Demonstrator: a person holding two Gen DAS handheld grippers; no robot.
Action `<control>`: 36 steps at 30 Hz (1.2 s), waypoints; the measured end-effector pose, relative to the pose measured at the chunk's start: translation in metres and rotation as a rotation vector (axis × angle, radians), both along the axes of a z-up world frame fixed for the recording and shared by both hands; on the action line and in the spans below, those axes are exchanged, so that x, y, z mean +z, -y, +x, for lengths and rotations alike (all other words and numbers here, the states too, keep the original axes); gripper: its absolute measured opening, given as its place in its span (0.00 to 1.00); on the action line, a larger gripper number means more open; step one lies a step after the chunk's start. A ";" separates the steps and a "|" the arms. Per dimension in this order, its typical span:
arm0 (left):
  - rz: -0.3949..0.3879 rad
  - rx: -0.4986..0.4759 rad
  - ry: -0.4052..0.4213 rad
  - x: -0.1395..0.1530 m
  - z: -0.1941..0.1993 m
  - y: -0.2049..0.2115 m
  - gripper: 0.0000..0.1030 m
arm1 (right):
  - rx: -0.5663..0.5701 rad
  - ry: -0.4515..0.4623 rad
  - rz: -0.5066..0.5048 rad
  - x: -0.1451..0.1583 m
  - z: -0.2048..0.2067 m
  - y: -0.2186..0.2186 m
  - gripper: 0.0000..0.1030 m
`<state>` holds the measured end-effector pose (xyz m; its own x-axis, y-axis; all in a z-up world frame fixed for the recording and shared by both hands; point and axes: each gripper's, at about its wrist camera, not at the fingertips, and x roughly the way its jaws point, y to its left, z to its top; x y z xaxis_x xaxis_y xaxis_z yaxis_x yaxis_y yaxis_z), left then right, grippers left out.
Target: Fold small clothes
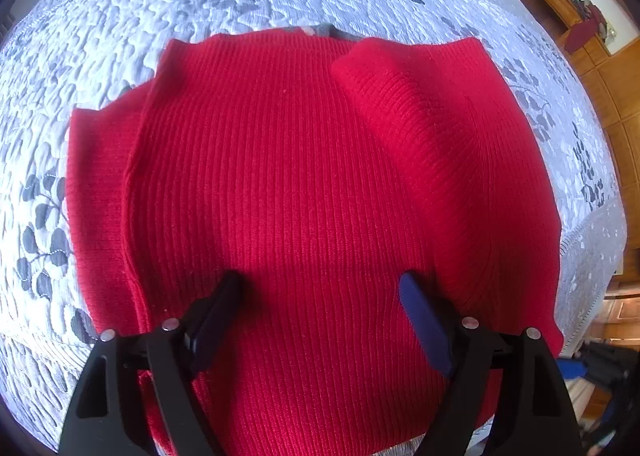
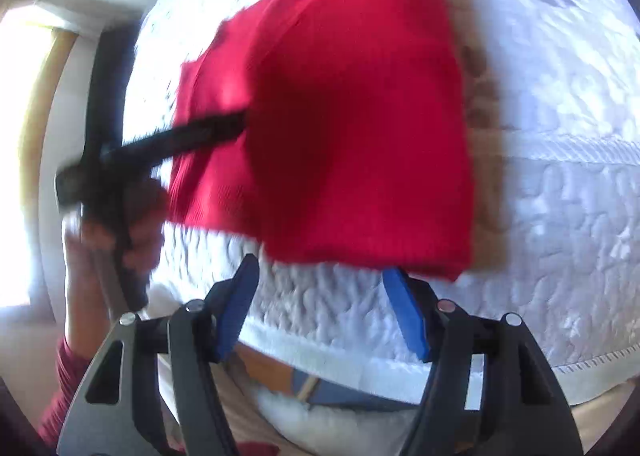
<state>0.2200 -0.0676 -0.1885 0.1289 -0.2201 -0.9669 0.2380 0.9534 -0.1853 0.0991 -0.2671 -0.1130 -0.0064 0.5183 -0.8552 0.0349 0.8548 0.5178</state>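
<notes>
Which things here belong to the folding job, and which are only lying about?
For the job:
- red sweater
- left tool, open above the sweater
- right tool, open, near the sweater's edge
- quilted bedspread under the sweater

Lying about:
- wooden shelf with small items, too small to identify

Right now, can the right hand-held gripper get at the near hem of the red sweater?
Probably yes. The right hand-held gripper is open just short of the red sweater hem, with only bare quilt between; the left hand-held gripper sits off to the side.
</notes>
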 end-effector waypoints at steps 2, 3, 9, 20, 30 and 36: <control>-0.008 0.002 -0.004 -0.001 0.001 0.001 0.80 | -0.002 -0.022 0.015 -0.003 0.004 -0.001 0.63; -0.012 0.003 -0.006 -0.001 0.002 -0.001 0.80 | -0.008 -0.033 0.019 -0.005 0.005 -0.002 0.63; -0.033 0.009 -0.013 -0.001 0.004 -0.010 0.80 | -0.085 -0.051 0.067 -0.019 0.013 -0.011 0.57; -0.206 0.097 -0.083 0.015 0.001 -0.046 0.80 | -0.126 -0.027 0.161 -0.007 0.018 -0.010 0.07; -0.630 0.278 -0.322 0.003 -0.017 -0.085 0.79 | -0.179 -0.005 0.282 0.017 0.024 -0.001 0.07; -0.664 0.265 -0.372 0.000 -0.002 -0.049 0.79 | -0.156 0.028 0.273 0.033 0.019 0.010 0.07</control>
